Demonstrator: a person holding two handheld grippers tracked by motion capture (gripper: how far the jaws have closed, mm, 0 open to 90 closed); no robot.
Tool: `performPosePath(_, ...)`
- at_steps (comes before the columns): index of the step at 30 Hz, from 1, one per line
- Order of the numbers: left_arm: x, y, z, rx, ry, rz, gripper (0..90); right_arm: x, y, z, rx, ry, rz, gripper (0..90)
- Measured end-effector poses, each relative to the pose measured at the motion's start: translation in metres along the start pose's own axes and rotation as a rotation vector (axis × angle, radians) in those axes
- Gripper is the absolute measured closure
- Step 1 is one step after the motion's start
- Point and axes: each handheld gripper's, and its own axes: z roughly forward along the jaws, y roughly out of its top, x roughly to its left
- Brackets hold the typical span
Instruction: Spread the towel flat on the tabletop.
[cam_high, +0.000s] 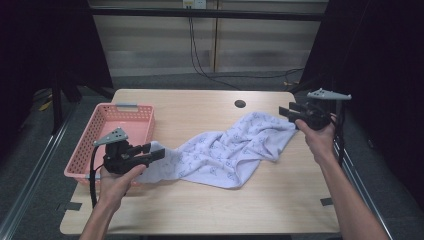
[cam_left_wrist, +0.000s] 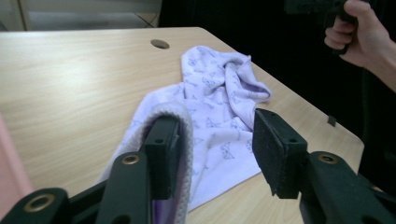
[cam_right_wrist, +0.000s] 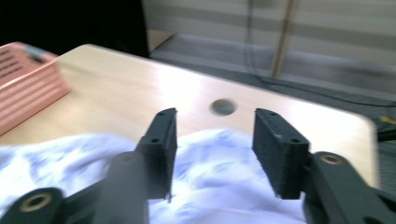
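On the worktop (cam_high: 210, 200), the towel (cam_high: 235, 150) lies mid, stretched from 8 to 2 o'clock, w/ the basket (cam_high: 107, 117) at 9. Left gripper (cam_left_wrist: 217, 140): jaws wide, towel hem draped over one jaw, not pinched. Right gripper (cam_right_wrist: 215, 149): jaws wide, over the far end. Looks like the grab step; next, both jaws must close on the cloth. Right gripper view is blurry; can't tell if jaws touch.
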Motion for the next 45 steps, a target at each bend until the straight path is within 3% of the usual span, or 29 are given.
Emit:
performPosePath(4, -0.001, -0.012, 0.01, 0.011, -0.015, -0.018, 55.4, 0.031, -0.026, 0.0, 0.037, 0.104, -0.025, 45.1)
performPosePath(7, -0.003, -0.023, 0.019, 0.036, -0.02, -0.018, 75.9, 0.053, -0.051, 0.001, 0.072, 0.181, -0.022, 42.9)
performPosePath(9, -0.004, -0.031, 0.026, 0.054, -0.044, -0.015, 87.5, 0.066, -0.067, 0.004, 0.106, 0.222, -0.02, 40.9)
performPosePath(13, -0.007, -0.038, 0.036, 0.097, -0.057, -0.001, 87.8, 0.097, -0.105, 0.02, 0.19, 0.3, -0.019, 39.5)
performPosePath(15, -0.008, -0.039, 0.038, 0.099, -0.062, 0.001, 87.6, 0.114, -0.121, 0.032, 0.235, 0.341, -0.042, 40.0)
performPosePath(18, -0.009, -0.043, 0.041, 0.108, -0.07, -0.005, 85.2, 0.129, -0.132, 0.045, 0.291, 0.357, -0.087, 39.6)
performPosePath(20, -0.009, -0.043, 0.041, 0.108, -0.073, -0.004, 82.6, 0.129, -0.138, 0.052, 0.318, 0.342, -0.093, 38.5)
performPosePath(23, -0.008, -0.044, 0.04, 0.103, -0.073, -0.007, 75.9, 0.133, -0.147, 0.057, 0.337, 0.306, -0.163, 39.1)
performPosePath(24, -0.008, -0.044, 0.04, 0.102, -0.076, -0.005, 73.9, 0.134, -0.146, 0.058, 0.336, 0.3, -0.185, 44.4)
performPosePath(26, -0.009, -0.044, 0.038, 0.1, -0.064, -0.012, 68.1, 0.133, -0.146, 0.055, 0.342, 0.246, -0.228, 62.4)
performPosePath(28, -0.009, -0.045, 0.036, 0.095, -0.062, -0.012, 63.1, 0.127, -0.144, 0.053, 0.358, 0.234, -0.225, 78.5)
performPosePath(31, -0.009, -0.046, 0.031, 0.091, -0.065, -0.014, 59.9, 0.113, -0.145, 0.047, 0.369, 0.24, -0.188, 84.0)
performPosePath(34, -0.007, -0.048, 0.029, 0.096, -0.06, -0.017, 58.7, 0.097, -0.147, 0.039, 0.381, 0.22, -0.175, 84.8)
performPosePath(35, -0.007, -0.048, 0.029, 0.097, -0.056, -0.018, 58.6, 0.082, -0.149, 0.032, 0.375, 0.205, -0.151, 85.0)
performPosePath(36, -0.006, -0.049, 0.03, 0.099, -0.056, -0.02, 58.6, 0.082, -0.149, 0.032, 0.375, 0.205, -0.151, 85.0)
performPosePath(37, -0.004, -0.05, 0.032, 0.106, -0.066, -0.035, 58.5, 0.071, -0.15, 0.027, 0.376, 0.17, -0.131, 85.0)
performPosePath(39, -0.005, -0.052, 0.036, 0.128, -0.054, -0.021, 58.5, 0.067, -0.151, 0.026, 0.371, 0.164, -0.139, 84.9)
performPosePath(41, -0.007, -0.057, 0.043, 0.171, -0.07, -0.017, 58.4, 0.058, -0.153, 0.021, 0.367, 0.131, -0.13, 83.9)
performPosePath(43, -0.01, -0.063, 0.051, 0.221, -0.087, -0.008, 58.6, 0.054, -0.152, 0.018, 0.362, 0.126, -0.127, 64.4)
performPosePath(45, -0.013, -0.071, 0.059, 0.289, -0.09, 0.026, 59.6, 0.054, -0.152, 0.011, 0.345, 0.111, -0.114, 54.4)
